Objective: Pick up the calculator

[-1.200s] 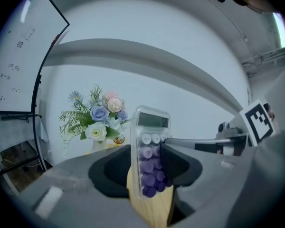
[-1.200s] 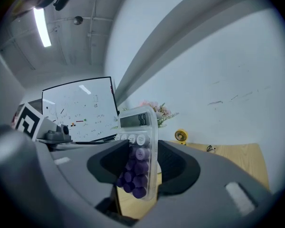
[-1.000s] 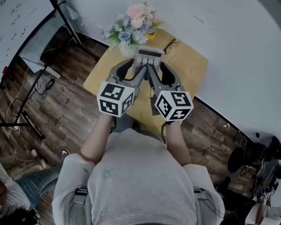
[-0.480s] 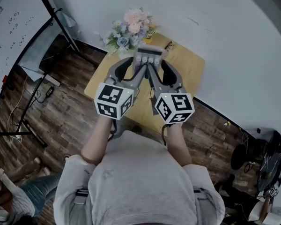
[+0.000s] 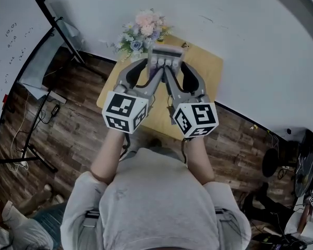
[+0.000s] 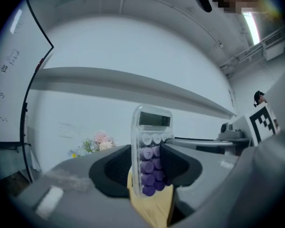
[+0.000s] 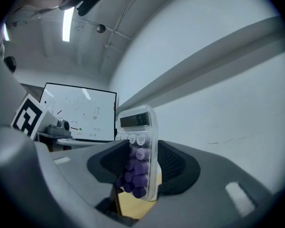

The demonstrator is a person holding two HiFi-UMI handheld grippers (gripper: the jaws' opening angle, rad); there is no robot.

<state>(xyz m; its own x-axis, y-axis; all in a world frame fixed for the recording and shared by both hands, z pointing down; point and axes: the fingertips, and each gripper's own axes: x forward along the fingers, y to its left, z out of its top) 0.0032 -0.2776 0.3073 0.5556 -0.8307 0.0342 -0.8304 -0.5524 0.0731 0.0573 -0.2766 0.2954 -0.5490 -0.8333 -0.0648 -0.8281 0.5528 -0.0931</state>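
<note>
Both forearms reach forward from the torso and converge, wrists close together, marker cubes side by side. The left gripper (image 5: 152, 66) and the right gripper (image 5: 175, 66) point level and angle in toward each other.

Each gripper is pinching the calculator (image 5: 165, 52). In the left gripper view both dark pads press against its sides at the rows of purple keys. The right gripper view shows the same hold from the other side. The display end stands clear beyond the jaws.

The calculator is held in the air above the far part of the counter (image 5: 208, 73). The yellow counter top shows beneath its lower end in both gripper views.

A bunch of flowers (image 5: 143, 26) stands at the counter's far left corner, just left of the calculator. A white wall lies beyond the counter.

Compared with a second ago, both grippers and the calculator have risen from the counter. The grip is unchanged. The calculator now covers the spot at the counter's far edge where a pair of glasses was visible.
</note>
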